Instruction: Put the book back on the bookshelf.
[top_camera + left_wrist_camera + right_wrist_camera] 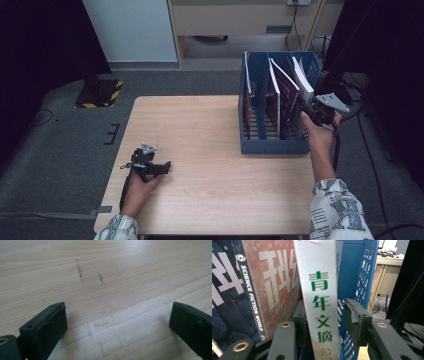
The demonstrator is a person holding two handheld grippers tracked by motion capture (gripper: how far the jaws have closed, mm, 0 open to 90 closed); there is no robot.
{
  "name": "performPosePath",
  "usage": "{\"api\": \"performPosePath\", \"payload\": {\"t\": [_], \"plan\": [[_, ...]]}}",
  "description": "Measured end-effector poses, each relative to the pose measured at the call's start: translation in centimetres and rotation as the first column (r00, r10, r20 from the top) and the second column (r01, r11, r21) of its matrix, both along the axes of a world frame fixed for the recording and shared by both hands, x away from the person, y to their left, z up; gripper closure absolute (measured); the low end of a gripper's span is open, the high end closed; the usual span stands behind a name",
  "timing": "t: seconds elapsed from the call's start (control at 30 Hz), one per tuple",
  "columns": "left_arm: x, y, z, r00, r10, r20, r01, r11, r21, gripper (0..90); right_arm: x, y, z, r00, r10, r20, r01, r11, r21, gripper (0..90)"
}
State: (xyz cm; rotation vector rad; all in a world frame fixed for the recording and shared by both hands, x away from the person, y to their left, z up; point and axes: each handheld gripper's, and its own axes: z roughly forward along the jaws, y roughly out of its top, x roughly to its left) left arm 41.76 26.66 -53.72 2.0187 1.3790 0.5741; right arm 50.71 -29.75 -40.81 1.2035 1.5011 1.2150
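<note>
Right gripper view shows our right gripper (325,322) with its jaws around a smooth white book (318,295) in the blue holed rack (367,272); we cannot tell if both pads press. Our left gripper (117,325), well left of the rack, rests spread wide on the grainy wooden table (125,270).

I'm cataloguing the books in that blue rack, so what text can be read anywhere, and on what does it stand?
"青年文摘": green, down the white spine between the right gripper jaws.
"SCIENCE FICTION WORLD": white, down the dark spine.
Large pale characters on the red cover: cut off, unreadable.
Small print at the white spine's foot: too blurred.

Office (file rack (272,145), desk (387,263), carpet (65,145)).
</note>
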Motion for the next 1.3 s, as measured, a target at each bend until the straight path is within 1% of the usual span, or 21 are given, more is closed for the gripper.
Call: {"api": "performPosePath", "payload": {"t": [0.13, 0.23, 0.27, 0.3, 0.4, 0.5, 0.57, 0.63, 0.67, 0.73, 0.77, 0.8, 0.83, 0.87, 0.9, 0.93, 0.97, 1.0, 1.1, 1.2, 1.3], "plan": [[0.0, 0.0, 0.0, 1.0, 0.0, 0.0, 0.0, 1.0, 0.0, 0.6, -0.1, 0.1, -0.2, 1.0, 0.005, -0.008, -0.005, 1.0, 0.001, 59.4], [0.0, 0.0, 0.0, 1.0, 0.0, 0.0, 0.0, 1.0, 0.0, 0.6, -0.2, 0.1, -0.2, 0.9999, 0.009, -0.01, -0.009, 1.0, 0.001, 58.3], [0.0, 0.0, 0.0, 1.0, 0.0, 0.0, 0.0, 1.0, 0.0, 0.6, -0.3, 0.2, -0.2, 0.9998, 0.011, -0.014, -0.011, 1.0, 0.004, 56.7], [0.0, 0.0, 0.0, 1.0, 0.0, 0.0, 0.0, 1.0, 0.0, 0.6, -0.3, 0.3, -0.2, 0.9998, 0.016, -0.012, -0.016, 1.0, 0.009, 53.3], [0.0, 0.0, 0.0, 1.0, 0.0, 0.0, 0.0, 1.0, 0.0, 0.6, -0.4, 0.4, -0.1, 0.9998, 0.02, -0.009, -0.02, 1.0, 0.013, 50.6], [0.0, 0.0, 0.0, 1.0, 0.0, 0.0, 0.0, 1.0, 0.0, 0.6, -0.5, 0.6, 0.0, 0.9997, 0.023, -0.011, -0.023, 1.0, 0.012, 43.9], [0.0, 0.0, 0.0, 1.0, 0.0, 0.0, 0.0, 1.0, 0.0, 0.6, -0.6, 0.7, 0.0, 0.9996, 0.027, -0.013, -0.027, 1.0, 0.014, 42.4], [0.0, 0.0, 0.0, 1.0, 0.0, 0.0, 0.0, 1.0, 0.0, 0.6, -0.7, 0.8, -0.1, 0.9989, 0.039, -0.025, -0.038, 0.999, 0.021, 36.1], [0.0, 0.0, 0.0, 1.0, 0.0, 0.0, 0.0, 1.0, 0.0, 0.6, -0.7, 0.8, -0.1, 0.9989, 0.039, -0.025, -0.038, 0.999, 0.021, 36.1], [0.0, 0.0, 0.0, 1.0, 0.0, 0.0, 0.0, 1.0, 0.0, 0.6, -0.7, 1.0, -0.2, 0.9988, 0.042, -0.025, -0.042, 0.999, 0.025, 32.5], [0.0, 0.0, 0.0, 1.0, 0.0, 0.0, 0.0, 1.0, 0.0, 0.6, -0.8, 1.1, -0.4, 0.9982, 0.047, -0.036, -0.046, 0.998, 0.034, 27.3], [0.0, 0.0, 0.0, 1.0, 0.0, 0.0, 0.0, 1.0, 0.0, 0.6, -0.8, 1.1, -0.4, 0.9982, 0.047, -0.036, -0.046, 0.998, 0.034, 27.3], [0.0, 0.0, 0.0, 1.0, 0.0, 0.0, 0.0, 1.0, 0.0, 0.6, -0.9, 1.3, -0.5, 0.9976, 0.051, -0.047, -0.049, 0.998, 0.035, 23.3], [0.0, 0.0, 0.0, 1.0, 0.0, 0.0, 0.0, 1.0, 0.0, 0.6, -0.9, 1.3, -0.5, 0.9976, 0.051, -0.047, -0.049, 0.998, 0.035, 23.3], [0.0, 0.0, 0.0, 1.0, 0.0, 0.0, 0.0, 1.0, 0.0, 0.6, -1.1, 1.6, -0.7, 0.998, 0.045, -0.044, -0.044, 0.999, 0.029, 19.7], [0.0, 0.0, 0.0, 1.0, 0.0, 0.0, 0.0, 1.0, 0.0, 0.6, -1.1, 1.6, -0.7, 0.998, 0.045, -0.044, -0.044, 0.999, 0.029, 19.7], [0.0, 0.0, 0.0, 1.0, 0.0, 0.0, 0.0, 1.0, 0.0, 0.6, -1.2, 1.7, -0.8, 0.9981, 0.039, -0.048, -0.038, 0.999, 0.029, 17.0], [0.0, 0.0, 0.0, 1.0, 0.0, 0.0, 0.0, 1.0, 0.0, 0.6, -1.2, 1.7, -0.8, 0.9981, 0.039, -0.048, -0.038, 0.999, 0.029, 17.0], [0.0, 0.0, 0.0, 1.0, 0.0, 0.0, 0.0, 1.0, 0.0, 0.6, -1.5, 1.9, -1.0, 0.9977, 0.037, -0.056, -0.035, 0.999, 0.028, 13.0], [0.0, 0.0, 0.0, 1.0, 0.0, 0.0, 0.0, 1.0, -0.001, 0.6, -1.7, 2.1, -1.1, 0.9983, 0.034, -0.048, -0.033, 0.999, 0.019, 11.5], [0.0, 0.0, 0.0, 1.0, 0.0, 0.0, 0.0, 1.0, -0.001, 0.6, -2.2, 2.0, -1.0, 0.9983, 0.027, -0.051, -0.027, 1.0, 0.016, 11.0]]}}
